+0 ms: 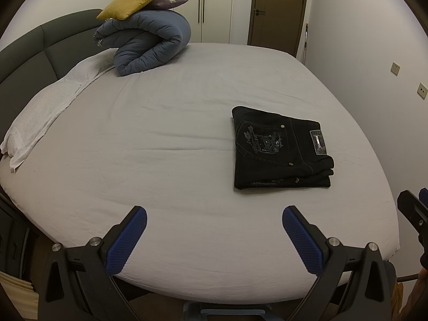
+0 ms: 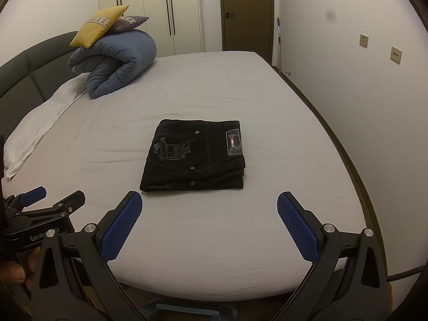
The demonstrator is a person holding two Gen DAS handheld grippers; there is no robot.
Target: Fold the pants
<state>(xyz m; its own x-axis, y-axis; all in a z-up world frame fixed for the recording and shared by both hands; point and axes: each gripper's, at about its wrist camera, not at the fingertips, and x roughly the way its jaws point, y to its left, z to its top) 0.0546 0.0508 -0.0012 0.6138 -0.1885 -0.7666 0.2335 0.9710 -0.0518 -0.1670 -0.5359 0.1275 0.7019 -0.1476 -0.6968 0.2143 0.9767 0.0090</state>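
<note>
Black pants (image 1: 281,149) lie folded into a compact rectangle on the grey bed sheet (image 1: 160,133), with an embroidered back pocket and a waist label facing up. In the right wrist view the same pants (image 2: 194,156) sit just beyond my right gripper (image 2: 210,203), which is open and holds nothing. My left gripper (image 1: 214,216) is open too, off to the left of the pants near the bed's front edge. It shows again at the lower left in the right wrist view as the left gripper (image 2: 50,198). Neither gripper touches the pants.
A rolled blue duvet (image 1: 149,45) with a yellow cushion (image 1: 133,0) and a purple cushion on top sits at the far left by the dark headboard (image 1: 29,53). A white towel (image 1: 45,104) lies along the left. A wall (image 2: 361,93) runs close on the right.
</note>
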